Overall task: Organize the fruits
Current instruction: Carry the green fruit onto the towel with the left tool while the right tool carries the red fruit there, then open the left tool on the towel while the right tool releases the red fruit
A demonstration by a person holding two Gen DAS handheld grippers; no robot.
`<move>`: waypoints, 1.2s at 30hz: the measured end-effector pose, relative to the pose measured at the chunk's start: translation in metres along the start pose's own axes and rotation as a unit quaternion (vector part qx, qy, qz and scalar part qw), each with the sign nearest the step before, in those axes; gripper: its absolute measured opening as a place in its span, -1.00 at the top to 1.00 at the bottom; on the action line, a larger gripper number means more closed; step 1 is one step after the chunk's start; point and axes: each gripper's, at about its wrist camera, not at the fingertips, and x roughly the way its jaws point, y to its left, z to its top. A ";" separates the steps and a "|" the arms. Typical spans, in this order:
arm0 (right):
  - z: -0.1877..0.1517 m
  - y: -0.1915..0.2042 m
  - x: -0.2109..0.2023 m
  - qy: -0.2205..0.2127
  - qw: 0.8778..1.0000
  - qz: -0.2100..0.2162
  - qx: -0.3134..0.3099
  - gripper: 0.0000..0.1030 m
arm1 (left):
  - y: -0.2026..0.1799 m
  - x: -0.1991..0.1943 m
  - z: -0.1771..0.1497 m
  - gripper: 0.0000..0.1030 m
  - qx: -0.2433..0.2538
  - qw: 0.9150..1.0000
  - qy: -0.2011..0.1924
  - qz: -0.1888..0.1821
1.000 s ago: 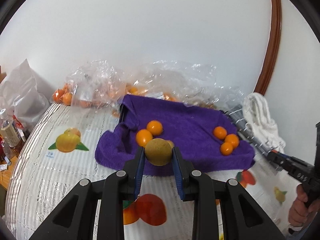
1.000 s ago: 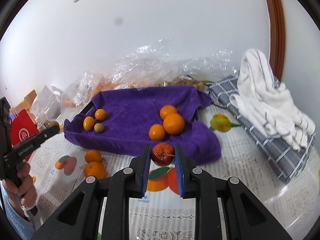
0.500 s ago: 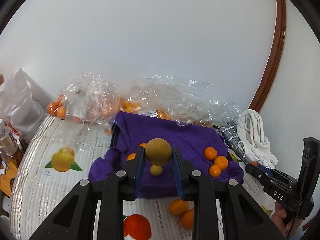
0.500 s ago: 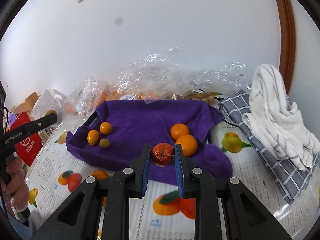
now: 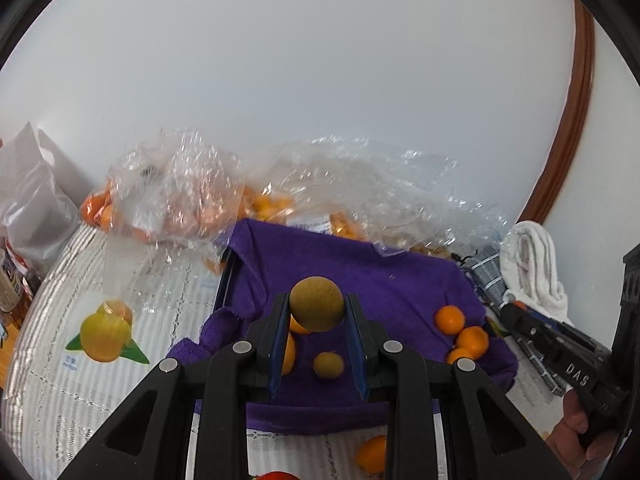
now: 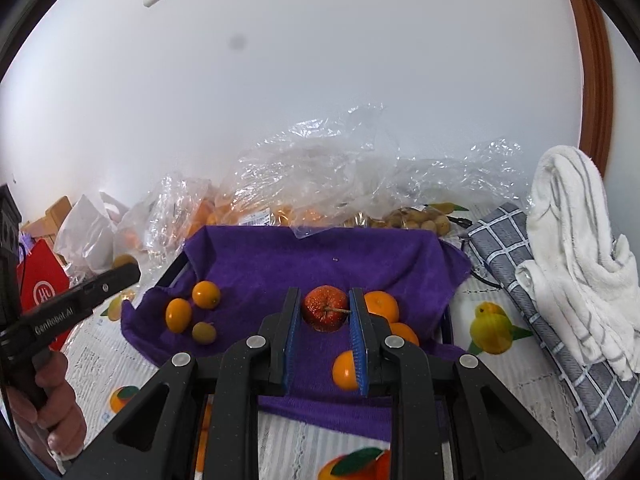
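My left gripper (image 5: pixel 316 312) is shut on a round brown-green fruit (image 5: pixel 317 303) and holds it above the left part of the purple towel (image 5: pixel 384 280). Below it lie a small green fruit (image 5: pixel 328 365) and oranges (image 5: pixel 460 328). My right gripper (image 6: pixel 325 314) is shut on a small red apple (image 6: pixel 325 309) and holds it above the towel (image 6: pixel 320 264), near three oranges (image 6: pixel 382 306) on its right. Two oranges (image 6: pixel 206 294) and a small green fruit (image 6: pixel 204 332) lie at the towel's left.
Clear plastic bags of oranges (image 5: pixel 188 200) and small brown fruits (image 6: pixel 416 218) stand behind the towel by the wall. A checked cloth with a white towel (image 6: pixel 572 264) lies to the right. A loose orange (image 5: pixel 372 454) lies on the tablecloth in front. A red bag (image 6: pixel 40 288) stands left.
Both grippers have risen and moved forward over the purple towel, each still holding its fruit. The towel and the bags now sit closer in both views.
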 end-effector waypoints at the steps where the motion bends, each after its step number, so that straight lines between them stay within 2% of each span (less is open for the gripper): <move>1: -0.001 -0.001 0.004 0.002 1.000 -0.001 0.000 0.55 | 0.002 0.003 -0.001 0.49 0.000 1.000 0.003 0.003; 11: -0.007 -0.019 0.027 0.016 1.000 -0.001 0.013 0.55 | 0.031 0.012 -0.005 0.49 -0.002 0.999 0.007 0.032; 16: -0.013 -0.024 0.040 0.037 0.999 0.004 0.020 0.55 | 0.037 0.017 -0.005 0.49 -0.017 1.000 0.011 0.008; 20: -0.021 -0.016 0.056 0.055 0.998 -0.003 0.002 0.55 | 0.036 0.021 -0.008 0.49 -0.024 0.999 0.021 -0.005; 27: -0.028 -0.009 0.065 0.055 0.998 -0.023 -0.023 0.55 | 0.018 0.028 -0.017 0.49 0.008 0.999 0.041 -0.033; 32: -0.029 -0.012 0.063 0.051 0.998 -0.019 -0.016 0.55 | 0.009 0.035 -0.022 0.49 0.030 0.998 0.055 -0.026; 34: -0.029 -0.011 0.061 0.051 0.998 -0.023 -0.021 0.50 | 0.009 0.036 -0.024 0.49 0.031 0.998 0.058 -0.023; 36: -0.029 -0.010 0.059 0.049 0.998 -0.023 -0.023 0.33 | 0.008 0.037 -0.025 0.49 0.033 0.998 0.058 -0.018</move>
